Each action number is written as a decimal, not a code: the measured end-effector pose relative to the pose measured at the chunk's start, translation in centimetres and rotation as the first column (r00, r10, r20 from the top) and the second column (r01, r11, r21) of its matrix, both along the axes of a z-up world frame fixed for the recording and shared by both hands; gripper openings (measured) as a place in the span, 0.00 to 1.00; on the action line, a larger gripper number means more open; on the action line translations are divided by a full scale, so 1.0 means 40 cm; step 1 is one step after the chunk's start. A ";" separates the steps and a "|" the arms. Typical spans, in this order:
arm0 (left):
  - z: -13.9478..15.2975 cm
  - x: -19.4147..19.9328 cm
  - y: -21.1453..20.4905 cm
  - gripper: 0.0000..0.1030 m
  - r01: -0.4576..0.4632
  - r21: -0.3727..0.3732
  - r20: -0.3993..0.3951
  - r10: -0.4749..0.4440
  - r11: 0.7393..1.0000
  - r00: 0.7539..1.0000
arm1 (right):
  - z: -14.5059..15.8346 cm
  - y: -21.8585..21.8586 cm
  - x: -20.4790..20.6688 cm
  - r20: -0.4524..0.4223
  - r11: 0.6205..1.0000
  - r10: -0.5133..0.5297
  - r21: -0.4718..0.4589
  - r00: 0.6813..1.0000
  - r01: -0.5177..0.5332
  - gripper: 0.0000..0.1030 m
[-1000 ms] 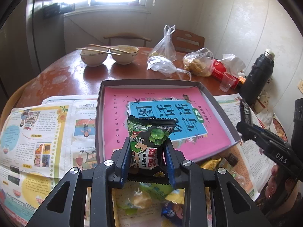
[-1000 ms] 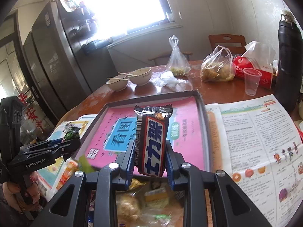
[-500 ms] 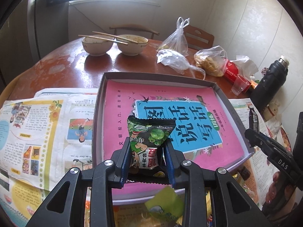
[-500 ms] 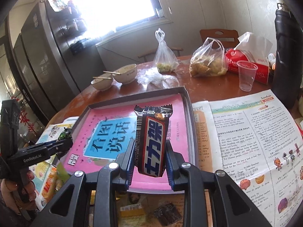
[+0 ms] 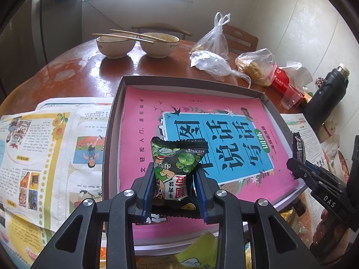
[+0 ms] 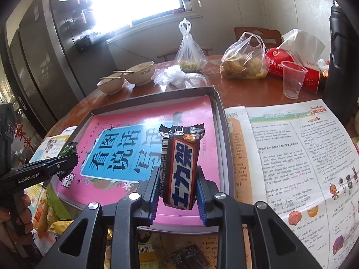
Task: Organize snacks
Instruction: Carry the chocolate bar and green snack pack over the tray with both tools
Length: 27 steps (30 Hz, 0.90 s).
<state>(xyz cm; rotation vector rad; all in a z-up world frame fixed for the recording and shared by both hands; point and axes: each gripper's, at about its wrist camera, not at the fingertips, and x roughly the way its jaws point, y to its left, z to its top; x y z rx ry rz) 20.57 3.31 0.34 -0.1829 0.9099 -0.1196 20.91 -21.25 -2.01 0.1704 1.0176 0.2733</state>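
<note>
Green pea packet (image 5: 177, 170) stands pinched in the left gripper (image 5: 176, 192); the right gripper (image 6: 178, 192) at three o'clock clamps a chocolate bar (image 6: 180, 165) above the grey tray (image 5: 110, 134).

Green pea snack packet (image 5: 177, 170): dark green wrapper, cartoon print, upright, clamped between left tongs (image 5: 176, 192) above the box (image 5: 112, 121). Chocolate bar (image 6: 180, 168): brown-blue wrapper, upright, pinched in right tongs (image 6: 178, 195) over the same pink-lined box.
</note>
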 end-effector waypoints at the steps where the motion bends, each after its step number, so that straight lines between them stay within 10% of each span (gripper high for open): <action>1: -0.003 0.001 0.000 0.33 0.001 0.000 -0.003 -0.001 1.000 1.000 | -0.002 0.001 0.002 -0.003 1.000 0.001 -0.002 1.000 -0.001 0.28; 27: -0.025 0.009 -0.021 0.33 0.014 0.039 -0.034 -0.013 0.999 0.999 | -0.017 0.013 -0.002 -0.072 0.999 0.031 -0.040 0.997 -0.034 0.29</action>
